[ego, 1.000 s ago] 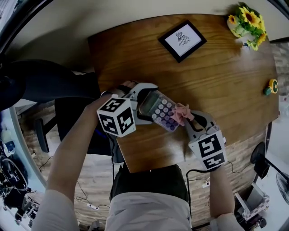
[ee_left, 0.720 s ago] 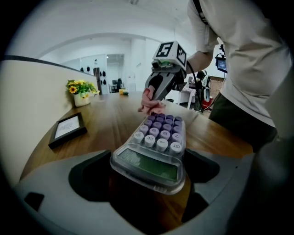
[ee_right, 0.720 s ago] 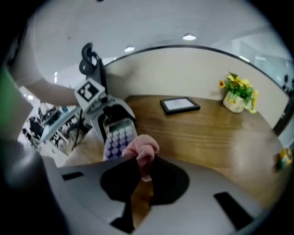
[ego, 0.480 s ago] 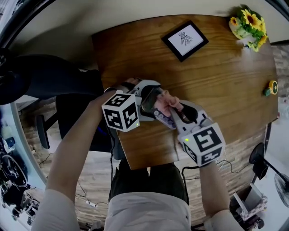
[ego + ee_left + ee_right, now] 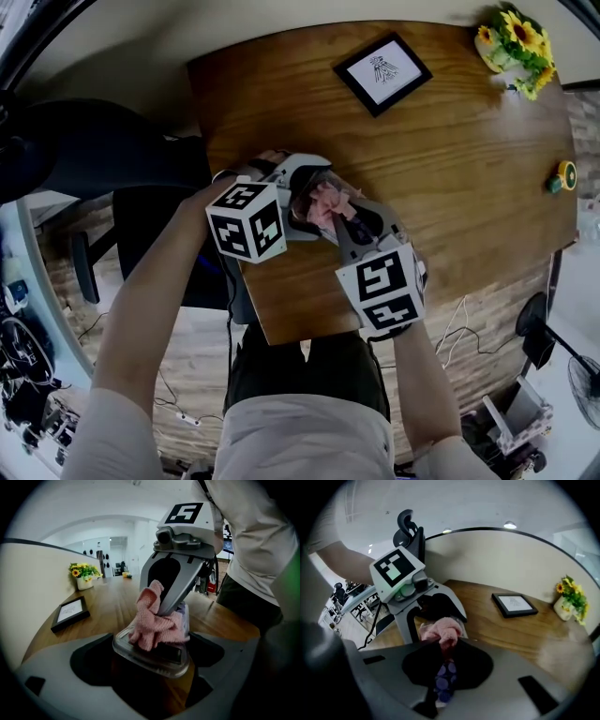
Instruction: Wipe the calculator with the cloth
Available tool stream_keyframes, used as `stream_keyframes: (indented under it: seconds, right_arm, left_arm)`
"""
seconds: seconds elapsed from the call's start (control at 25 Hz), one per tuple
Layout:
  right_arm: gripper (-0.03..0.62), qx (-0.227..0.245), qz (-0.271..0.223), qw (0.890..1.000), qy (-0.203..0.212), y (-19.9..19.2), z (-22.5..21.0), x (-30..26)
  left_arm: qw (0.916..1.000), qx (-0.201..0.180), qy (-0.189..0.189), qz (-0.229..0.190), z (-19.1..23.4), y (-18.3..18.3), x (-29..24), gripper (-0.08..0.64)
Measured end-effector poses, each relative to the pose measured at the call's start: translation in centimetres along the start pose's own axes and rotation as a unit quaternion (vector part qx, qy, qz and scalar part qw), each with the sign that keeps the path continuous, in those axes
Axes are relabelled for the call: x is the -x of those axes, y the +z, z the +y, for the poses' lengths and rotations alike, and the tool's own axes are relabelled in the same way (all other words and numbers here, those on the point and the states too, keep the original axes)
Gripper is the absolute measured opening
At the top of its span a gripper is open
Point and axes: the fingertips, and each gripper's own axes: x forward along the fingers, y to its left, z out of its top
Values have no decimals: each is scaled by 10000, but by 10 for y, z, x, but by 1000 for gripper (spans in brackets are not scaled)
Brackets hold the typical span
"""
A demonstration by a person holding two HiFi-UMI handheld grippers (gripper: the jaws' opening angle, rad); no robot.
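At the left of the head view, the left hand-held gripper [image 5: 298, 202] is clenched on one end of the calculator [image 5: 159, 654]. In its own view the grey, clear-rimmed display end sits between the two jaws, and the rest of the body runs away from the camera toward the other tool. Whether the calculator's far end rests on the wood cannot be told. A pink cloth [image 5: 323, 202] lies bunched on top of the calculator, just beyond the left jaws and touching its upper face close to the display. To the right of that, the right hand-held gripper [image 5: 330, 217] comes in from the person's side, its jaws pinched together on the cloth and pressing it down. In the right gripper view, purple keys show beneath the jaws, below the pink wad. The two tools meet tip to tip over the near left part of the brown wooden tabletop [image 5: 450, 169]. Farther back lies a black picture frame [image 5: 382, 68]. A pot of yellow flowers [image 5: 514, 42] stands at the far right corner, and a small yellow-and-green object [image 5: 562, 178] sits near the right edge.
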Motion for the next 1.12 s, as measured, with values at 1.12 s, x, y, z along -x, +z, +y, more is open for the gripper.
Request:
stream_keyframes:
  seconds: [1.12]
  right_arm:
    - [41,-562,-870,9946,-119,29,5,19]
  left_arm:
    - [10000,36,72,1,2,1,-1,488]
